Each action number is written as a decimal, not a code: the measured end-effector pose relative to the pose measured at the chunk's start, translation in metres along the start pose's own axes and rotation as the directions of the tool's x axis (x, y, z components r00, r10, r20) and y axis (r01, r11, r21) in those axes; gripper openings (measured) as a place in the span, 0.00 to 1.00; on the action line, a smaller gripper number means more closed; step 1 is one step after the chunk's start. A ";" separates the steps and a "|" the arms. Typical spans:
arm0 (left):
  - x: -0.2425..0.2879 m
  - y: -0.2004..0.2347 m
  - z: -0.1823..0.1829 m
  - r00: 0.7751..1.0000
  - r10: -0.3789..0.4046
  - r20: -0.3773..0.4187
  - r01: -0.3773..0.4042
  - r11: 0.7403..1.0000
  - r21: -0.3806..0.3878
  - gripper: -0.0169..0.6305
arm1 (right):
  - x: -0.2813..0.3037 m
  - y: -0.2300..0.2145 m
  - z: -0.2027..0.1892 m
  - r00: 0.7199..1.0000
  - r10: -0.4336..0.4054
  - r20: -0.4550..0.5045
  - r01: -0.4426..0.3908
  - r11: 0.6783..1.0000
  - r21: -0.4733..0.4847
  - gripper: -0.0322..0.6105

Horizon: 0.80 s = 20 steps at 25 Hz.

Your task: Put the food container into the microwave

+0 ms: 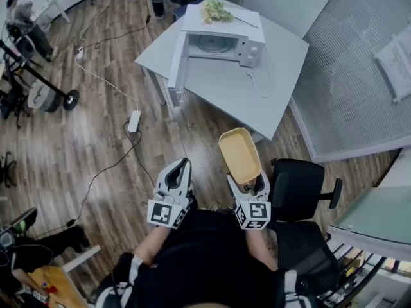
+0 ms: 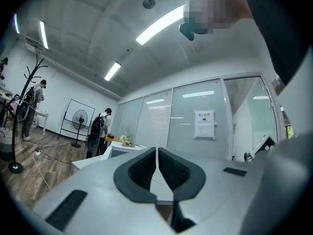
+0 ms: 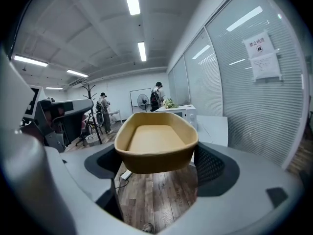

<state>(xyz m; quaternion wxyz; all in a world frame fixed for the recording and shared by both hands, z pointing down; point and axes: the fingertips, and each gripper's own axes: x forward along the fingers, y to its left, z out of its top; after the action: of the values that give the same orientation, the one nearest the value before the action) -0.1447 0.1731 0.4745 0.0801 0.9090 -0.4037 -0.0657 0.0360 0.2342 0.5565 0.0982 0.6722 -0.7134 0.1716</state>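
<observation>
A yellow oval food container point(image 1: 240, 155) is held level above the wood floor, with my right gripper point(image 1: 250, 186) shut on its near end. The right gripper view shows the container point(image 3: 156, 143) empty, clamped between the dark pads point(image 3: 213, 168). The white microwave point(image 1: 221, 38) stands on the white table point(image 1: 282, 76) ahead, its door point(image 1: 178, 66) swung open to the left and the glass turntable visible inside. My left gripper point(image 1: 178, 175) is shut on nothing, held low beside the right one; its jaws point(image 2: 157, 168) meet tip to tip.
A black office chair point(image 1: 302, 188) stands just right of my right gripper. A power strip point(image 1: 134, 120) and cables lie on the floor at left. Flowers point(image 1: 217, 10) rest on the microwave top. People stand at the room's far side.
</observation>
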 end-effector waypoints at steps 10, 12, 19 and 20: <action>0.063 0.068 -0.014 0.996 -0.082 -0.033 0.080 0.995 -0.056 0.08 | 0.078 -0.001 0.019 0.995 -0.098 -0.019 0.099 0.995 0.028 0.78; 0.084 0.075 -0.015 0.996 -0.077 -0.032 0.075 0.995 -0.070 0.08 | 0.103 -0.011 0.024 0.995 -0.092 -0.029 0.093 0.995 0.023 0.78; 0.190 0.121 -0.025 0.999 -0.003 -0.042 0.001 1.000 -0.030 0.08 | 0.237 -0.067 0.056 0.999 -0.022 -0.045 0.021 0.999 -0.028 0.78; 0.207 0.125 -0.023 0.999 0.011 -0.044 -0.012 1.000 -0.026 0.08 | 0.256 -0.078 0.062 0.998 -0.007 -0.055 0.005 0.999 -0.036 0.78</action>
<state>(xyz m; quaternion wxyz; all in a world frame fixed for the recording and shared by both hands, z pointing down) -0.0932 -0.0612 0.5107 0.1014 0.9067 -0.4063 -0.0506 0.0990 -0.0289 0.6034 0.1304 0.6675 -0.7113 0.1772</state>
